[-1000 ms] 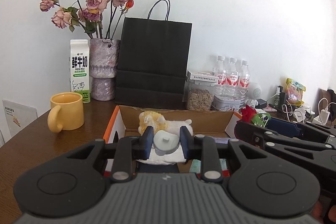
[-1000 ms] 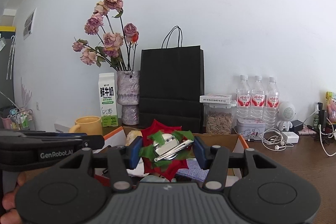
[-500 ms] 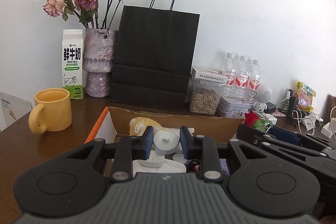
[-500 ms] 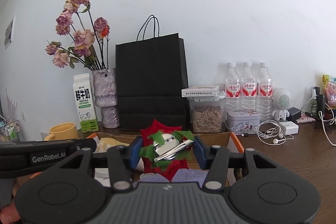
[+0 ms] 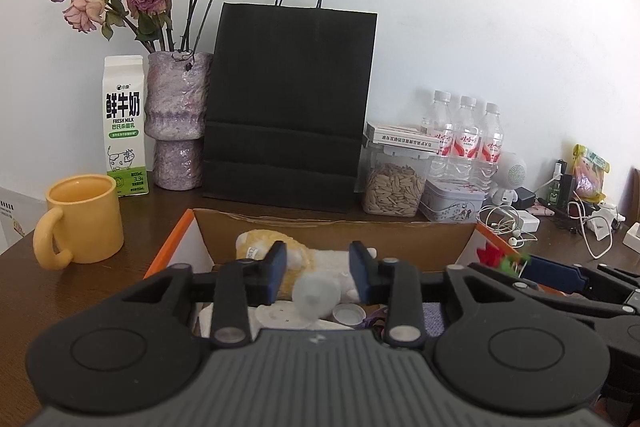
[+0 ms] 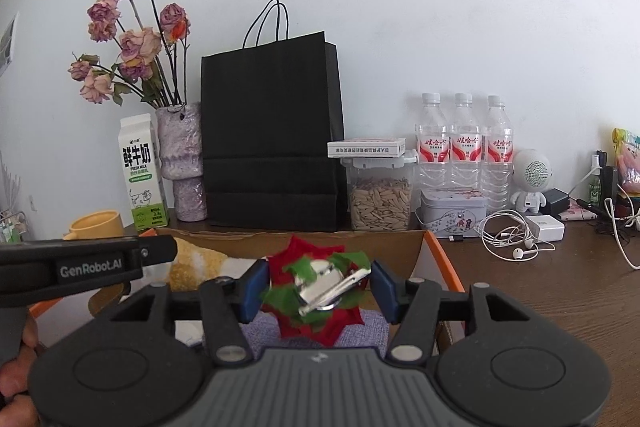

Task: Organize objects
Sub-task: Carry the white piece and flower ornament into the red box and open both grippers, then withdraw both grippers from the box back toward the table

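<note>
1. Cardboard box with orange flaps lies just beyond and below both sets of fingers; you hold both grippers over its opening because, by my reading, this is where the loose things are being gathered.
2. Your left gripper has just been opening. Its blue pads stand clear of the pale round plastic disc, which sits blurred between and slightly below them, apparently let go.
3. Beyond those fingers a fuzzy yellow-and-white plush toy rests in the box, with smooth white plastic caps below it.
4. Your right gripper has also just been opening. The red felt flower with green leaves and a shiny metal clip is between the pads; the left pad seems to brush a leaf, the right stands apart, so no firm grip.
5. Soft felt and light plastic should drop harmlessly, I judge.
</note>
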A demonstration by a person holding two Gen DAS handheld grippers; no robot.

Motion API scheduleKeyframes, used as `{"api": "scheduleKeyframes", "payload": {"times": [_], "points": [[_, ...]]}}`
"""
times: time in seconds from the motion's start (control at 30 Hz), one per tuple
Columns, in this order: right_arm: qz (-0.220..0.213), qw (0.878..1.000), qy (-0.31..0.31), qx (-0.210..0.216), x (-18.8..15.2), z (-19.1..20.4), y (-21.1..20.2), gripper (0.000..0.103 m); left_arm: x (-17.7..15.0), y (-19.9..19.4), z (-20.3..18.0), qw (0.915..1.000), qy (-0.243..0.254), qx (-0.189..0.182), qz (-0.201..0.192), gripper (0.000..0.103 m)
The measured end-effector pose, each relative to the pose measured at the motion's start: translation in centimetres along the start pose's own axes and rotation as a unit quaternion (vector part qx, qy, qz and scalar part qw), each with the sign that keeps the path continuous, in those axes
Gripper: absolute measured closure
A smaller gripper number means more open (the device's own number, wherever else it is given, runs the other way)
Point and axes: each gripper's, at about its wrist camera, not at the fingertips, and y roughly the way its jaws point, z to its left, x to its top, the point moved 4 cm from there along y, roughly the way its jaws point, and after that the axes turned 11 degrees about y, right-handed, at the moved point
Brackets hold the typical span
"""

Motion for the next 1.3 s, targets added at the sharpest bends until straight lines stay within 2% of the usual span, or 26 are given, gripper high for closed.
{"api": "scheduleKeyframes", "payload": {"times": [0.03,0.07,0.1,0.13,0.23,0.73,1.03,1.3], "points": [[0.002,1.0,-0.003,-0.004,-0.2,0.0,-0.1,0.027,0.0,-0.2,0.1,1.0,0.001,0.005,-0.004,0.041],[0.0,1.0,-0.005,-0.008,-0.3,0.0,-0.3,0.008,0.1,-0.4,0.2,0.9999,0.001,0.012,-0.012,0.021],[-0.005,1.0,-0.008,-0.011,-0.4,0.0,-0.5,0.0,0.1,-0.7,0.4,0.9997,0.0,0.017,-0.02,0.013],[-0.013,1.0,-0.011,-0.014,-0.5,0.0,-0.7,0.0,0.1,-1.0,0.5,0.9994,0.0,0.021,-0.027,0.0],[-0.022,1.0,-0.014,-0.018,-0.5,0.0,-1.2,0.0,0.2,-1.6,0.6,0.9985,0.003,0.024,-0.048,0.0],[-0.023,0.999,-0.022,-0.015,-0.7,-0.1,-2.2,0.0,-0.9,-2.8,0.2,0.9985,0.015,0.021,-0.049,0.0],[-0.015,0.999,-0.038,-0.008,-1.5,0.4,-5.1,0.0,-1.8,-5.8,0.7,0.9983,0.016,0.005,-0.055,0.0],[0.0,0.999,-0.049,-0.007,-3.3,0.6,-7.6,0.0,-3.8,-8.7,1.3,0.9988,0.02,0.003,-0.044,0.0]]}}
